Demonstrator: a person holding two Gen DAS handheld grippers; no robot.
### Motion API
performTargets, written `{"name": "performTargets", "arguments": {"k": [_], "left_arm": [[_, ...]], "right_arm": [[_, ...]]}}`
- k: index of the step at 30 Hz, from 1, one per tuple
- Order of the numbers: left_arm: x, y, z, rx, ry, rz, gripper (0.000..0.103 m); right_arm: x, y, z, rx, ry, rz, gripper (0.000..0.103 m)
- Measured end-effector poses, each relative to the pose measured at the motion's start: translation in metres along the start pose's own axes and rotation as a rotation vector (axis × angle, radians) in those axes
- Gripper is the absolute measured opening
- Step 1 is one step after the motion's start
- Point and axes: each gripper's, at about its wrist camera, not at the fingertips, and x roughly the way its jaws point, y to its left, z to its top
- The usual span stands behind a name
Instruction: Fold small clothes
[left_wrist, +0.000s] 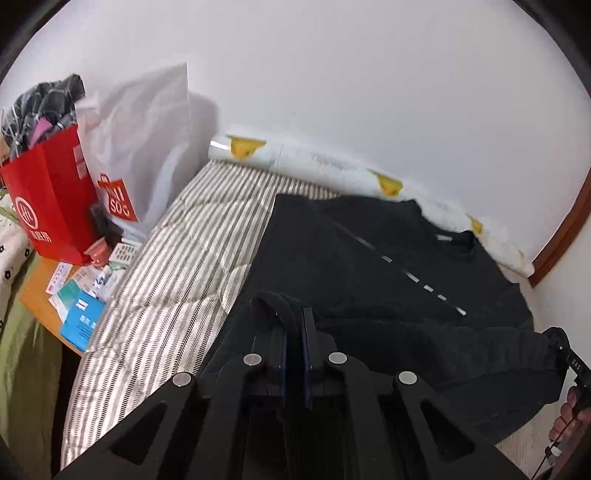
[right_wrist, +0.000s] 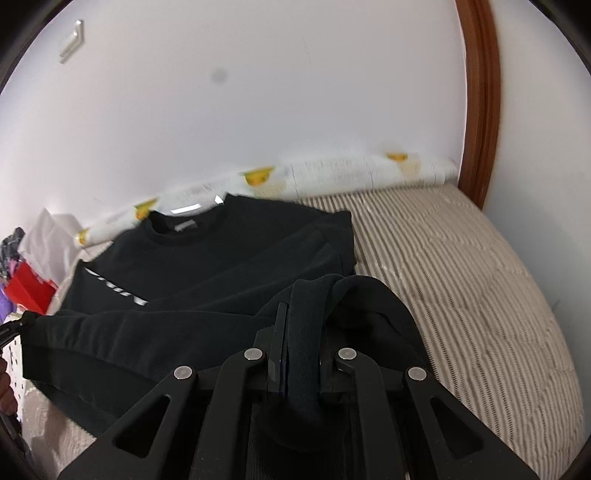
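On the striped bed (right_wrist: 461, 266), your black sweatshirt (left_wrist: 369, 258) lies spread with its collar toward the wall, beside the long white roll with yellow prints (left_wrist: 332, 162). Your left tongs (left_wrist: 295, 317) are nearly pressed together, pinching a fold of the sweatshirt's near edge. Your right tongs (right_wrist: 303, 321) clamp a thick bunch of the same black fabric, which bulges up between the fingers and drapes over the right side. The near edge hangs lifted between the two grips. To the left, a red paper bag (left_wrist: 51, 199) stuffed with clothes and a white shopping bag (left_wrist: 140, 147) stand on a wooden surface (left_wrist: 37, 295) among small boxes.
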Motion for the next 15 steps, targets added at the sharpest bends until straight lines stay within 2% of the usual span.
{"name": "performTargets", "arguments": {"k": [4, 7, 10, 12, 15], "left_arm": [[0.012, 0.001, -0.002, 0.007, 0.024, 0.001, 0.008], [0.014, 0.000, -0.003, 0.005, 0.037, 0.003, 0.010], [0.009, 0.001, -0.003, -0.002, 0.048, -0.012, 0.011], [0.002, 0.003, -0.005, -0.006, 0.059, -0.019, 0.015], [-0.014, 0.005, -0.014, 0.002, 0.057, -0.015, 0.022]], "right_arm": [[0.024, 0.000, -0.003, -0.007, 0.046, -0.034, 0.010], [0.027, -0.004, -0.005, 0.019, 0.085, -0.037, 0.012], [0.012, -0.015, -0.007, 0.068, 0.099, -0.024, 0.028], [-0.004, -0.021, -0.011, 0.082, 0.094, -0.030, 0.051], [-0.039, -0.033, -0.028, 0.078, 0.057, -0.058, 0.063]]}}
